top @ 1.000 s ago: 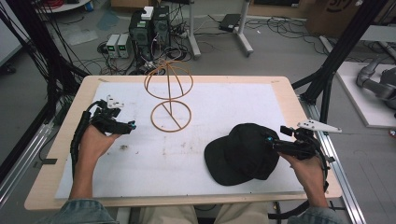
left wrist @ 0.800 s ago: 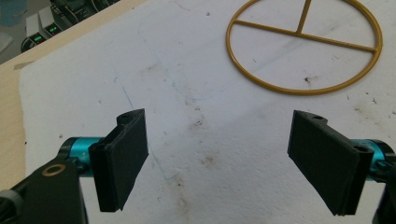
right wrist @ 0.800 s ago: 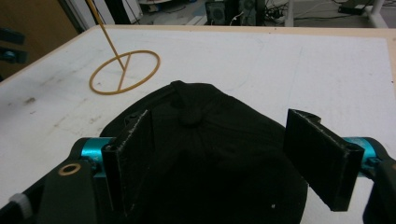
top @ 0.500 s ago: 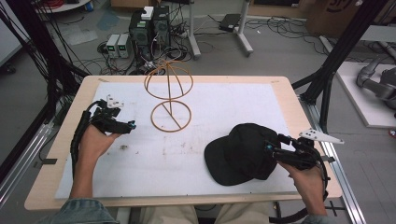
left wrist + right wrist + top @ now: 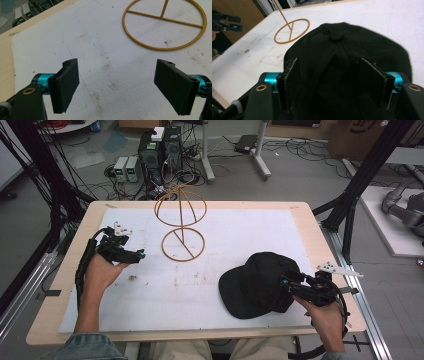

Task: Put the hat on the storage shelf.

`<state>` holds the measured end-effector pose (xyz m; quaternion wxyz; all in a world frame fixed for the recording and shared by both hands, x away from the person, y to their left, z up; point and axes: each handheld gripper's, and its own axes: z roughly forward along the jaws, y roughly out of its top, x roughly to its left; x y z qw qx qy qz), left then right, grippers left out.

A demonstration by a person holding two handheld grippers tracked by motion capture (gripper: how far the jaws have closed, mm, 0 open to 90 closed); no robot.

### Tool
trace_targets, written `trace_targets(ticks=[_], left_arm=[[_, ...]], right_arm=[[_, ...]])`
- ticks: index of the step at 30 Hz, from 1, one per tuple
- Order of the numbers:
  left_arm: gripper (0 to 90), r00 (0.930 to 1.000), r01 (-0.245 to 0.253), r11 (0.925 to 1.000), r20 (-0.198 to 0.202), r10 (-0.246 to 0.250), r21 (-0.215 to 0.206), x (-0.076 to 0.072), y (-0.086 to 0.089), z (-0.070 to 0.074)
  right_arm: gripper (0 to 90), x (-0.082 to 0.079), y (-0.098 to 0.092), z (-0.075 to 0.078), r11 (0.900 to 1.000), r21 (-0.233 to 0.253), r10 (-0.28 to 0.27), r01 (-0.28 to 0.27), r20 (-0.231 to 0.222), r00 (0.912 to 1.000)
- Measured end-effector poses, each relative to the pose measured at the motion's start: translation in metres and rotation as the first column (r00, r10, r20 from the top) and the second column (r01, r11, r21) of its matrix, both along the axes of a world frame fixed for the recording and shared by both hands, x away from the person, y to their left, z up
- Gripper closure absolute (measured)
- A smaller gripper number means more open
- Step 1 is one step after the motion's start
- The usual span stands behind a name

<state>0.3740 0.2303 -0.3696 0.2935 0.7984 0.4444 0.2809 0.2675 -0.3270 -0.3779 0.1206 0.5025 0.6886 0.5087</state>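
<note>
Spanning most of the frame — worktop: a pale wooden board under a white, stained sheet, reaching from the left edge to the right in the high view.
Black cap: lies crown up on the white sheet in the lower right of the high view, brim toward lower left; in the right gripper view it takes up the centre and right, its top button near the upper middle.
Wire stand: thin golden-brown wire, a flat ring with a cross bar on the sheet and a rounded cage above it on a stem, upper centre of the high view, well apart from the cap; its base ring sits in the upper right of the left gripper view and the upper left of the right gripper view.
Right gripper: held in a hand at the lower right of the high view, at the cap's right edge; in the right gripper view its jaws stand spread with cap fabric between them, and whether the pads touch the cloth cannot be told.
Left gripper: held in a hand at centre left of the high view, near the stand's base ring; in the left gripper view its jaws are spread wide over bare stained sheet, holding nothing.
</note>
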Motion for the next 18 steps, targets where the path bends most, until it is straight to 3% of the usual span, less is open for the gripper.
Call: trace_targets(ticks=[16,18], left_arm=[[20.6,1.0,-0.003,1.0,-0.007,0.003,0.004,0.0004,0.0033,-0.0015],[20.5,1.0,-0.002,1.0,-0.008,0.002,0.006,0.0004,0.0038,-0.0015]], right_arm=[[44.7,0.0041,0.0062,-0.0056,0.999,0.052,0.007,-0.004,-0.064,0.9979],[46.5,0.0043,0.0061,-0.0058,0.997,0.075,0.009,-0.002,-0.084,0.9965]])
